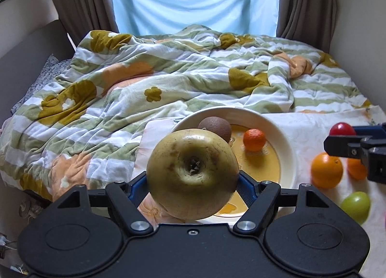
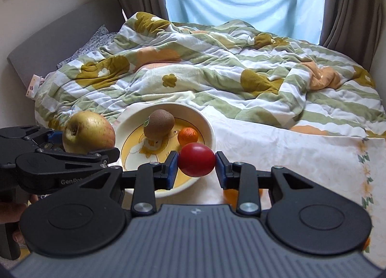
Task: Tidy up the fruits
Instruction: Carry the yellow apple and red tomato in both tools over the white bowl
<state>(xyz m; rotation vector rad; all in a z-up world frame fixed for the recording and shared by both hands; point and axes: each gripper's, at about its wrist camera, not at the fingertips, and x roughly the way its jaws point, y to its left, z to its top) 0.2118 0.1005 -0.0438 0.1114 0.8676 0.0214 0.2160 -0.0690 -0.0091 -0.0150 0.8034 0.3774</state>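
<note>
Left wrist view: left gripper [image 1: 193, 176] clamps yellow apple [image 1: 193, 173] above bowl [image 1: 288, 147] rim; right wrist view: right gripper [image 2: 196, 165] pinches red fruit [image 2: 196, 159] at bowl's near edge; kiwi [image 2: 159, 123], mandarin [image 2: 187, 136] inside

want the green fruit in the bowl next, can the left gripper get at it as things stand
Probably not yet. The left gripper is shut on the apple, so its fingers are full. The green fruit itself lies bare on the cloth, nothing over it.
</note>
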